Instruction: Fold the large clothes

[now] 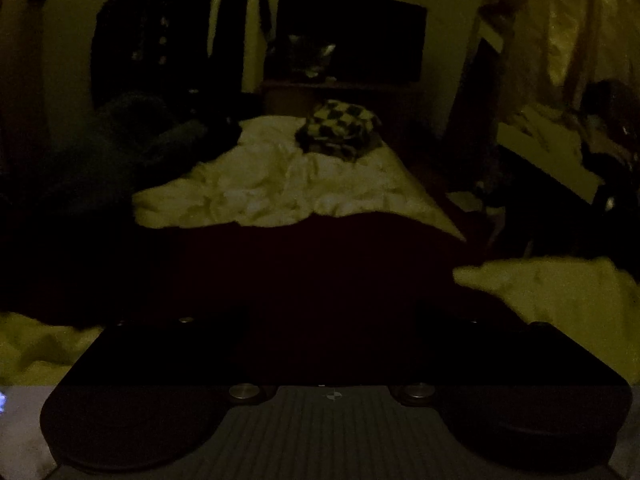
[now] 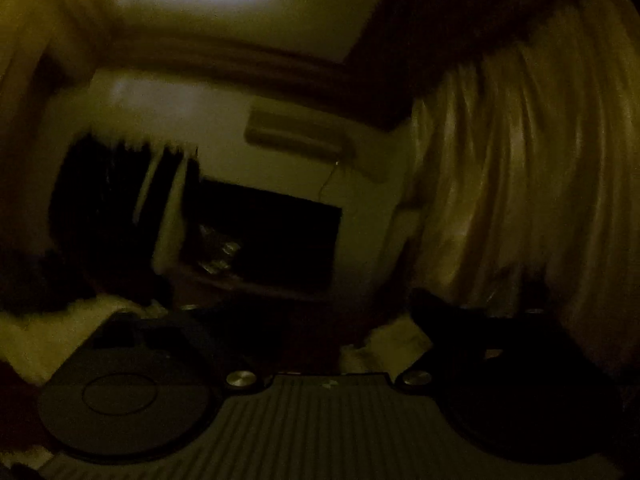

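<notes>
Dark garment flat on bed, right in front of me.
Very dark, maroon-ish cloth spread wide across near half of bed w/ pale rumpled bedding beyond its far edge & at both near corners. Colour/type hard to tell in low light. Checkered cloth bunched in a heap at bed's far end.

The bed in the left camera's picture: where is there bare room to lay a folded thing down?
The pale rumpled sheet lies bare between the checkered cloth at the far end and the dark red garment spread nearer. The far left, by the dark heap, looks crowded; dimness hides much there.
</notes>
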`<action>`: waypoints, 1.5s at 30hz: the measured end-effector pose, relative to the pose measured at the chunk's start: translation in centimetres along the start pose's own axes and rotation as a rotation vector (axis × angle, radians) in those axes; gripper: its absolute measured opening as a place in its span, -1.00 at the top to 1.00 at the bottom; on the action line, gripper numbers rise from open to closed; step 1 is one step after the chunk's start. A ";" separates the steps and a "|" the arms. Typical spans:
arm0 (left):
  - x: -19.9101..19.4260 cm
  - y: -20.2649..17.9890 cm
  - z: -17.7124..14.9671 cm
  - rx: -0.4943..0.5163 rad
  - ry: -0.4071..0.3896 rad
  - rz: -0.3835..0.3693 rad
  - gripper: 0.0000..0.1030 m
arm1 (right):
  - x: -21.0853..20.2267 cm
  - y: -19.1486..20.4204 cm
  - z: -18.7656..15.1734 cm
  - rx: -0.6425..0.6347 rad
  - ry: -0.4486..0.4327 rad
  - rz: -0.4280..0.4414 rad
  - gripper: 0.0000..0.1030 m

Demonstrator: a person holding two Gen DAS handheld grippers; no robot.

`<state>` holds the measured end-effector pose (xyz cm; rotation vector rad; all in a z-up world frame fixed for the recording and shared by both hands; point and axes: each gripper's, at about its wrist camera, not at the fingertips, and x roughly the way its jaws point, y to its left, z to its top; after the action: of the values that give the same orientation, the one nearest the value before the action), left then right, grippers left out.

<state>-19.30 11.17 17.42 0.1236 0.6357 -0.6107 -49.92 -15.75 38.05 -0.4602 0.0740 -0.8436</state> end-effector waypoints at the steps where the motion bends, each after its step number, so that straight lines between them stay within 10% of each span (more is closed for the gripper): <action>1: 0.9 -0.1 0.6 -0.020 -0.003 -0.015 -1.00 | -0.1 0.0 0.8 -0.025 0.010 0.017 -0.85; 6: 6.0 -2.5 2.2 -0.091 0.057 -0.098 -1.00 | 1.6 0.3 -0.1 0.253 0.146 0.335 -0.97; 14: 9.2 -4.1 -0.5 0.048 0.205 -0.015 -1.00 | 11.2 11.6 -19.6 0.708 0.569 0.604 -0.87; 20: 10.5 -1.4 -1.1 -0.060 0.281 0.041 -1.00 | 18.4 13.9 -34.6 1.470 0.969 0.447 -0.57; 24: 11.4 -1.5 -0.9 -0.081 0.286 0.062 -1.00 | 19.5 15.0 -40.4 1.552 1.191 0.257 -0.52; 31: 13.6 -4.2 -0.8 -0.023 0.325 0.027 -1.00 | 20.5 17.0 -47.7 1.864 1.271 0.178 -0.48; 35: 13.4 -5.4 -1.2 0.036 0.321 0.030 -1.00 | 20.6 18.6 -50.1 1.952 1.259 0.093 -0.03; 39: 13.1 -5.4 -1.5 0.043 0.327 0.038 -1.00 | 19.8 18.1 -50.4 2.017 1.164 0.053 0.72; 45: 12.8 -3.9 -1.5 -0.030 0.310 0.029 -1.00 | 20.5 12.0 -43.8 1.976 0.767 0.220 0.77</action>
<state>-14.19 2.03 9.00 0.2009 0.9408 -0.5582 -38.41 -39.80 -4.07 1.6987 -0.0299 -0.4912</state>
